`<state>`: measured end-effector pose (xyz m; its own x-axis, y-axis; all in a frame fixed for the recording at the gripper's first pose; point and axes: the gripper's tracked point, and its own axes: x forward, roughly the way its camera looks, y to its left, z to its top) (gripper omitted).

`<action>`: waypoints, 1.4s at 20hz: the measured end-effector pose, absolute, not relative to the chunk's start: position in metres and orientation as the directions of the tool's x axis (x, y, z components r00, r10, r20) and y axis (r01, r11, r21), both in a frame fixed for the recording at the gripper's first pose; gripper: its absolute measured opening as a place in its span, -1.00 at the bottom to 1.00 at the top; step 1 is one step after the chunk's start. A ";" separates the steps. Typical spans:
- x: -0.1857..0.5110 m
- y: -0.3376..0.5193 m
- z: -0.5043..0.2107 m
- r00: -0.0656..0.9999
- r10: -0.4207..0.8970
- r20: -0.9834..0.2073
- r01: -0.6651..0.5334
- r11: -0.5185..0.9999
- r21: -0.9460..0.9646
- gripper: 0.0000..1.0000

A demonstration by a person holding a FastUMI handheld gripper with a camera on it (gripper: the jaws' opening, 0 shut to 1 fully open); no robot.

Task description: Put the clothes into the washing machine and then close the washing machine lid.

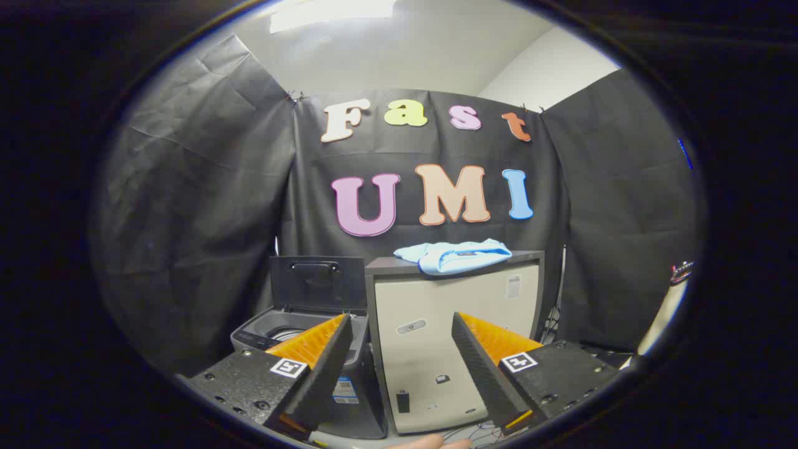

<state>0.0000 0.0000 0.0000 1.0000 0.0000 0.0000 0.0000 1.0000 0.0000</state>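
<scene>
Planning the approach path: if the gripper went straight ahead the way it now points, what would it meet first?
Probably the pale front panel of the cabinet, which sits between the open gripper fingers. The light blue garment lies higher, on top; the washing machine stands left. Depth is unclear.

The folded light-blue garment [454,255] looks like soft knitted cloth, matt, with gentle creases. It lies on the dark matt top of a cabinet [458,312] whose pale front panel appears to be smooth painted metal or laminate with a faint sheen. At about nine o'clock from the cabinet, the washing machine [299,330] has a grey plastic body with a slightly glossy rim, and its raised lid [318,282] is dark, smooth plastic. The booth wall [187,218] is matt black cloth, wrinkled and creased. The gripper [399,355], spread wide with nothing between, has ribbed finger [492,340] faces and a grainy, rough-textured body.
</scene>
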 end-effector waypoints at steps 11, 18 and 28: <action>0.005 -0.008 -0.002 1.000 -0.010 -0.002 0.010 1.000 0.003 0.95; 0.021 -0.035 0.002 0.998 -0.054 -0.015 0.055 0.998 0.014 0.95; 0.084 -0.051 0.060 0.999 -0.039 0.004 0.039 0.999 0.032 0.95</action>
<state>0.0844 -0.0513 0.0602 0.9992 -0.0394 0.0044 0.0392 0.9987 0.0323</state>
